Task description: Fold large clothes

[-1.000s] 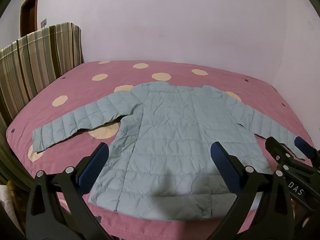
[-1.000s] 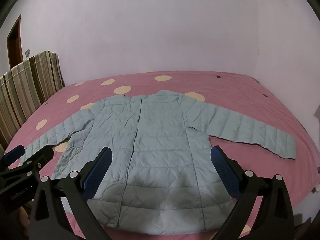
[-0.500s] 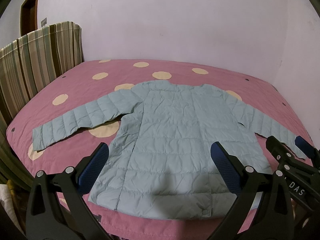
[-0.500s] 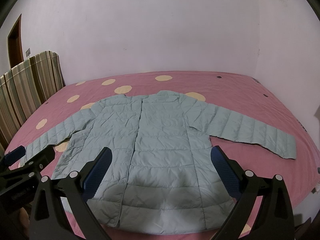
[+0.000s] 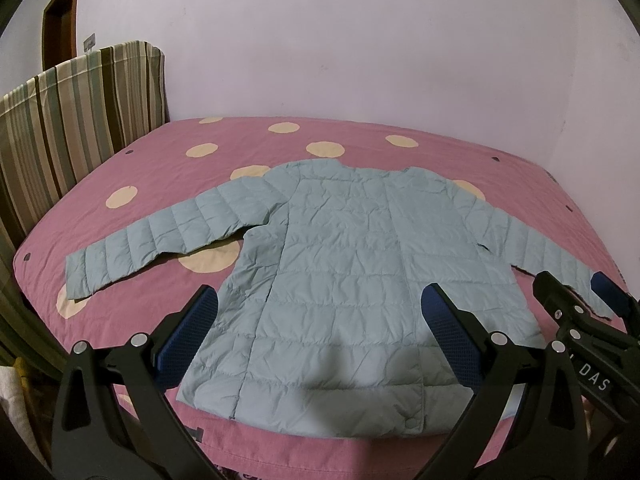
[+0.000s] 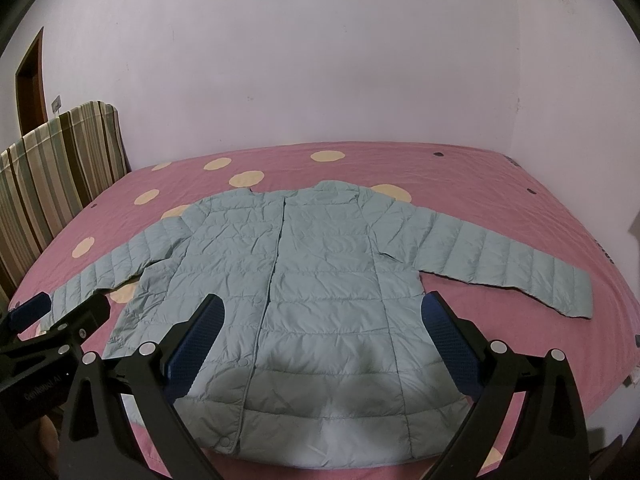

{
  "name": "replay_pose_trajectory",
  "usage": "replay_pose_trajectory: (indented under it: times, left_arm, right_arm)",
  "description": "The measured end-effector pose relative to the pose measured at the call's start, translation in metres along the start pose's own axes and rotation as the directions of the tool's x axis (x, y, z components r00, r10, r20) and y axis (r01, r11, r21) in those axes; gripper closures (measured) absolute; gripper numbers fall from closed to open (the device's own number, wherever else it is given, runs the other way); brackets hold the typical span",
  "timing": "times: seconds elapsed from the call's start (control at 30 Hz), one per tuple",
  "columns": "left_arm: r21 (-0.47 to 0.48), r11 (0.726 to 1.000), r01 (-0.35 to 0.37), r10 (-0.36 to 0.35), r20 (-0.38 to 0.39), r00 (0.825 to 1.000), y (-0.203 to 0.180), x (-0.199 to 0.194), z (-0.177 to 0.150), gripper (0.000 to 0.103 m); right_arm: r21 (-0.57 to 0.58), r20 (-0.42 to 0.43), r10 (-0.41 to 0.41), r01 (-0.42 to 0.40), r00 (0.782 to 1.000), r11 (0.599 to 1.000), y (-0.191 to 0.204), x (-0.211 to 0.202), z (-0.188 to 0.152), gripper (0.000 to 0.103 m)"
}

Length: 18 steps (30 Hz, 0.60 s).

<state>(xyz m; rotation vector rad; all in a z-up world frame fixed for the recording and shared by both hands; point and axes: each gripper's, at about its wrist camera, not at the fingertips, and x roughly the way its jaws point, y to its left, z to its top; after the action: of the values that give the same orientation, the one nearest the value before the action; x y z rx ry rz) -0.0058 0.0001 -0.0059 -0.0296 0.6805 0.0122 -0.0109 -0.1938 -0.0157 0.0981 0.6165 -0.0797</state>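
A pale blue quilted jacket (image 5: 352, 264) lies flat on the pink bed, front up, closed, both sleeves spread out to the sides; it also shows in the right wrist view (image 6: 312, 280). My left gripper (image 5: 320, 332) is open and empty, held above the jacket's hem near the bed's front edge. My right gripper (image 6: 320, 340) is open and empty above the hem too. The right gripper (image 5: 592, 320) shows at the right edge of the left wrist view, near the right sleeve cuff. The left gripper (image 6: 44, 332) shows at the left edge of the right wrist view.
The bed has a pink cover with cream dots (image 5: 200, 148). A striped headboard (image 5: 80, 108) stands at the left. A plain wall (image 5: 340, 40) runs behind the bed, and a brown door frame (image 5: 60, 20) stands at the far left.
Both grippers have stayed open and almost still; the view has shifted very slightly. The jacket has not moved.
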Motion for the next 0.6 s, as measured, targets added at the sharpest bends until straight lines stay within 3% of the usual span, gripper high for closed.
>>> replay_pose_trajectory:
  times: [0.6]
  left_arm:
    - [0.0,1.0,0.0,0.0,-0.002,1.0,0.0001,0.0008,0.0017,0.002]
  right_arm:
    - [-0.001,-0.001,0.0,0.0,1.0,1.0,-0.0002,0.0012,-0.0006,0.005]
